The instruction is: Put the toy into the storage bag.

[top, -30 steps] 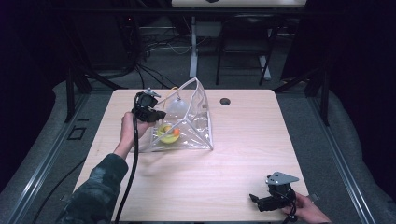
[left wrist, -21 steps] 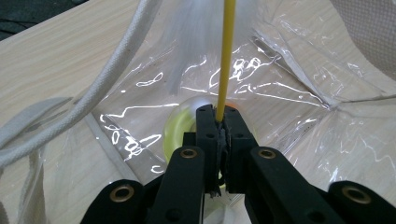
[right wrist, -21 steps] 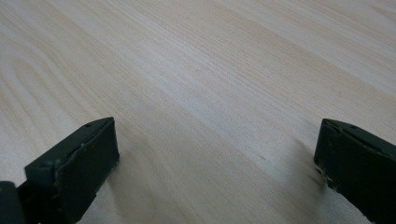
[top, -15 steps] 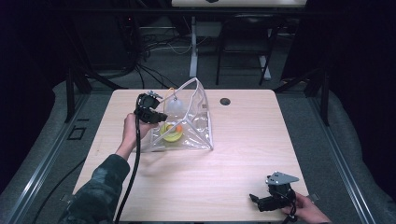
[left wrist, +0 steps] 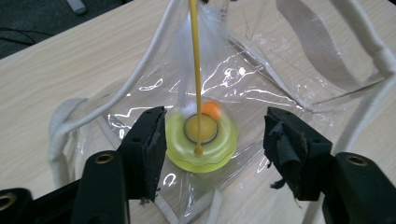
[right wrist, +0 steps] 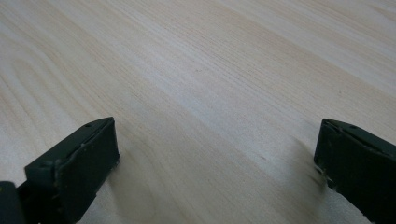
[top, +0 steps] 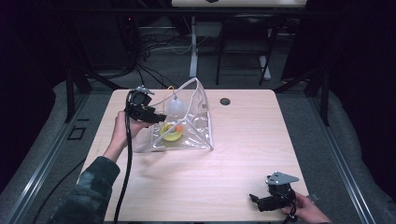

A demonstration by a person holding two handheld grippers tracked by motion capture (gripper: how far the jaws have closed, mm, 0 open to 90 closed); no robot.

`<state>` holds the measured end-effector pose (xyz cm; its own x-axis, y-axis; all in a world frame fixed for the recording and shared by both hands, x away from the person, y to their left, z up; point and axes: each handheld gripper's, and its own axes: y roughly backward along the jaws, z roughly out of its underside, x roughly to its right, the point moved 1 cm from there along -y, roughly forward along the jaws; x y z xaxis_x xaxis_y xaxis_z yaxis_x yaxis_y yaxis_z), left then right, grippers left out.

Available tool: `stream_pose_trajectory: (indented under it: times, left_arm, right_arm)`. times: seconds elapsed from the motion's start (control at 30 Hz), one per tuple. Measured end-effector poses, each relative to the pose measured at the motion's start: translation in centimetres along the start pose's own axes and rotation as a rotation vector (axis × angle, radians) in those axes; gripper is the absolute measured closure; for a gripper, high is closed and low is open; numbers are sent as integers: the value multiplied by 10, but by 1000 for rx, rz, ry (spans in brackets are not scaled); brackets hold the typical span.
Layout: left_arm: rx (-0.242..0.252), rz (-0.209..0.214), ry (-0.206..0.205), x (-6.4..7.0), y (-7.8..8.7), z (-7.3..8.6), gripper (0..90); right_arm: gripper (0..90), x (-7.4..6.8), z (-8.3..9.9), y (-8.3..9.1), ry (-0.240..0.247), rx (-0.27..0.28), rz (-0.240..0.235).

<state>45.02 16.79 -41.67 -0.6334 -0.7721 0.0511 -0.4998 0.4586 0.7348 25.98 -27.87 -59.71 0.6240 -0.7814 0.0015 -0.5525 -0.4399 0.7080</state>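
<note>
Left gripper open at the clear bag on the table; right gripper idle, open, low on the near right edge.

You hold the left jaws wide apart just above the bag's near side, straddling the yellow toy inside. Come down slowly, centre on one thing, film or toy, and close only once the pads are level. The film glares, so you can't tell if the jaws are inside the mouth or outside. The yellow stick and white feather are cut off at the top; the orange bead is half hidden.
</note>
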Motion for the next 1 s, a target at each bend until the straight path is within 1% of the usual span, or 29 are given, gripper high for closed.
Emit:
stream_pose_trajectory:
  times: [0.07, 0.1, 0.13, 0.17, 0.2, 0.23, 0.27, 0.33, 0.4, 0.43, 0.47, 0.53, 0.6, 0.63, 0.67, 0.7, 0.73, 0.8, 0.83, 0.93, 1.0]
  left_arm:
    - [1, 0, 1, 0, 3, 0, 342]
    - [6, -10, -7, 0, 8, 0, 326]
    - [6, -10, -7, 0, 8, 0, 310]
    - [11, -18, -4, 0, 12, 1, 286]
    - [14, -22, -2, -1, 15, 2, 286]
    - [20, -20, 3, -2, 18, 3, 251]
    - [21, -26, 5, -3, 21, 4, 251]
    - [33, -31, 15, -5, 28, 7, 192]
    - [41, -41, 23, -8, 35, 10, 163]
    - [47, -49, 26, -11, 43, 14, 157]
    - [47, -49, 26, -11, 43, 14, 157]
    - [40, -57, 32, -13, 50, 17, 150]
    - [44, -59, 46, -18, 59, 22, 146]
    - [44, -59, 46, -18, 59, 22, 138]
    - [49, -69, 55, -21, 64, 26, 129]
    - [49, -69, 55, -21, 64, 26, 117]
    - [48, -83, 59, -24, 69, 30, 98]
    - [42, -89, 61, -25, 71, 33, 59]
    - [37, -99, 66, -27, 74, 38, 42]
    - [37, -111, 69, -30, 77, 43, 26]
    - [42, -114, 85, -32, 78, 49, 9]
  right_arm:
    - [0, 0, 0, 0, 0, 0, 0]
    - [0, 0, 0, 0, 0, 0, 0]
    - [0, 0, 0, 0, 0, 0, 0]
    - [0, 0, 0, 0, 0, 0, 0]
    - [0, 0, 0, 0, 0, 0, 0]
    - [0, 0, 0, 0, 0, 0, 0]
    - [0, 0, 0, 0, 0, 0, 0]
    - [0, 0, 0, 1, 3, -6, 2]
    - [0, 0, 0, 1, 3, -6, 2]
    - [0, 0, 0, 1, 3, -6, 2]
    - [0, 0, 0, 1, 3, -6, 2]
    - [0, 0, 0, 1, 2, -6, 2]
    - [0, 0, 0, 0, 4, -4, 3]
    - [0, 0, 0, 0, 4, -4, 3]
    - [0, 0, 0, 0, 3, -6, 2]
    - [0, 0, 0, 0, 3, -6, 2]
    - [0, 0, 0, 0, 3, -5, 2]
    - [0, 0, 0, 0, 4, -5, 3]
    - [0, 0, 0, 0, 3, -5, 3]
    - [0, 0, 0, 0, 1, -3, 0]
    - [0, 0, 0, 0, 1, -3, 0]
